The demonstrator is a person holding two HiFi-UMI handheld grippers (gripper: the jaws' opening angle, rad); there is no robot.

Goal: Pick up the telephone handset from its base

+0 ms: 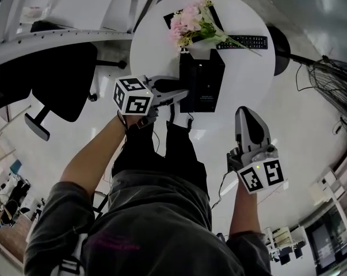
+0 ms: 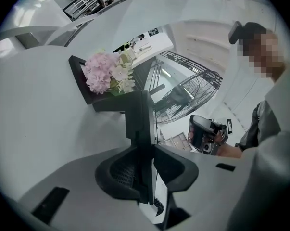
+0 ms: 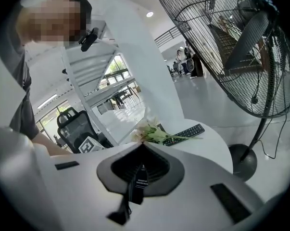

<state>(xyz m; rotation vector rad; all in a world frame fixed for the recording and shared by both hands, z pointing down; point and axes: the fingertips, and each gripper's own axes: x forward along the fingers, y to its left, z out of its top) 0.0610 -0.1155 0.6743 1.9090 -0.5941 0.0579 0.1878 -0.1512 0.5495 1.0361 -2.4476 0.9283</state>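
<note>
Left gripper (image 1: 179, 95), jaws wide and apparently clamping the black handset (image 2: 137, 112) on the telephone (image 1: 203, 82) at the tabletop's (image 1: 156, 45) six o'clock, should lift straight up; right gripper (image 1: 246, 112) is closed and empty.

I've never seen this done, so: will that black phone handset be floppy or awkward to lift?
The handset looks like a rigid plastic bar, so it probably won't bend. The coiled cord below it will likely stretch and tug back. Its smooth dark sides may slip a little.
</note>
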